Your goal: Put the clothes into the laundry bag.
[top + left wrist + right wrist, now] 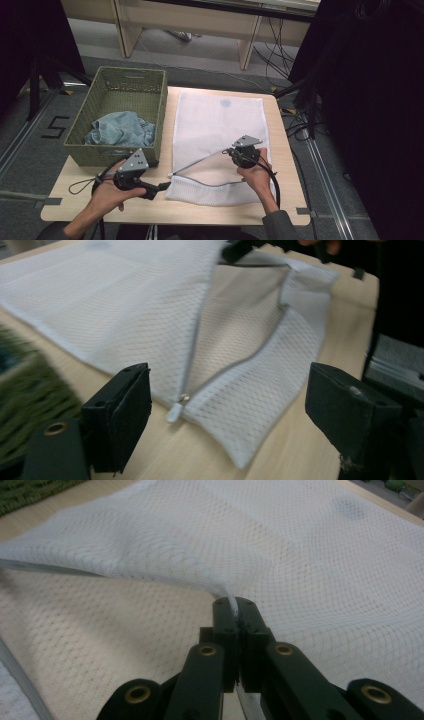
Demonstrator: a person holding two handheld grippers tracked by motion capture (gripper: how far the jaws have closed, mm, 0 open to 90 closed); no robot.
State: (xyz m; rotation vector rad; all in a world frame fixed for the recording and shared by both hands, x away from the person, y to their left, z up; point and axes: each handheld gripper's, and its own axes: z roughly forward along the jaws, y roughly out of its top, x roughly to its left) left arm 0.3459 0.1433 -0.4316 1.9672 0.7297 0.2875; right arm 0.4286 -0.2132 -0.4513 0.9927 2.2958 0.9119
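White mesh bag (215,125), zipper open, top layer lifted (right tongs (235,611) pinching)

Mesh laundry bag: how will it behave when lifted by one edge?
Probably floppy: the mesh bag sags away from the edge pinched by the right gripper. Likely light, being thin netting. It may slide on the smooth table.

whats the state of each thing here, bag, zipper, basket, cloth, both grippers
mesh bag: flat on the table, near end unzipped, upper layer lifted
zipper: open, slider at the bag's corner
basket: upright, holding the blue cloth
blue cloth: crumpled in the basket
left gripper: open, jaws either side of the zipper slider, not touching
right gripper: shut on the bag's upper edge
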